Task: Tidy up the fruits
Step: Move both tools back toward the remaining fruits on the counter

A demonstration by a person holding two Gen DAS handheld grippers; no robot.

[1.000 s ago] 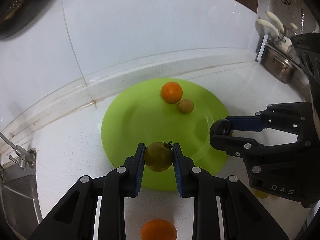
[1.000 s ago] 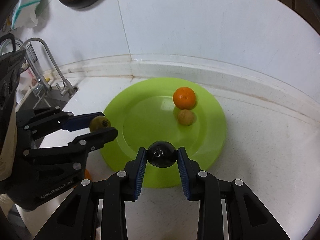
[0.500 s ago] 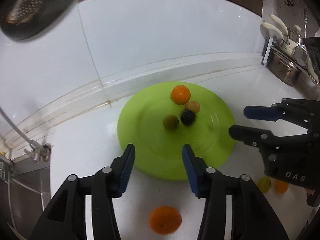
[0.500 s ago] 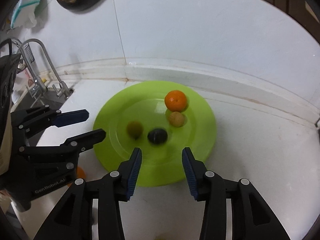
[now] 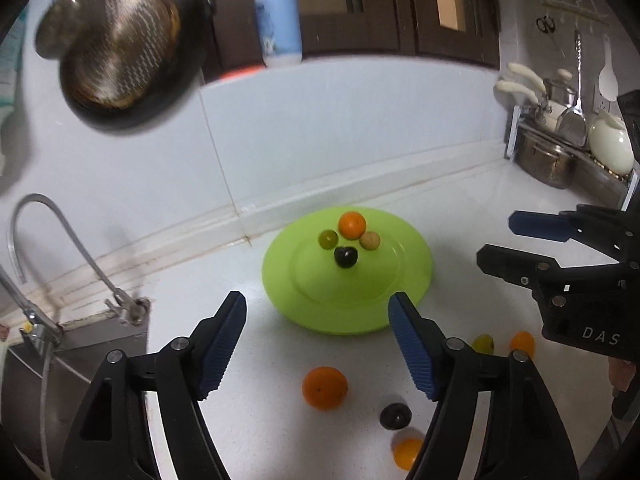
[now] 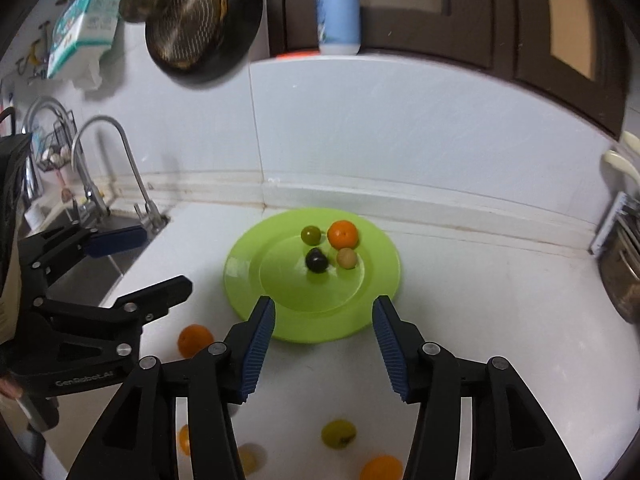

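A lime green plate (image 5: 392,280) (image 6: 368,304) sits on the white counter and holds an orange (image 5: 352,225) (image 6: 342,234), a green fruit (image 5: 328,239) (image 6: 311,235), a dark plum (image 5: 345,257) (image 6: 317,261) and a tan fruit (image 5: 369,240) (image 6: 346,258). My left gripper (image 5: 318,312) is open and empty, above the counter on the plate's near side. My right gripper (image 6: 322,318) is open and empty too. Loose on the counter lie an orange (image 5: 324,388) (image 6: 195,340), a dark plum (image 5: 395,416), a green fruit (image 6: 338,433) (image 5: 482,343) and small orange fruits (image 5: 405,453) (image 6: 382,468).
A sink with a curved tap (image 5: 64,236) (image 6: 124,160) lies to the left. A dish rack with pots (image 5: 560,148) stands at the right. A dark pan (image 5: 124,52) hangs on the wall, and a blue bottle (image 6: 338,8) stands on the ledge.
Both grippers let go of the green fruit and the dark plum on the plate, opened wide and drew back and up. The green fruit shifted toward the orange.
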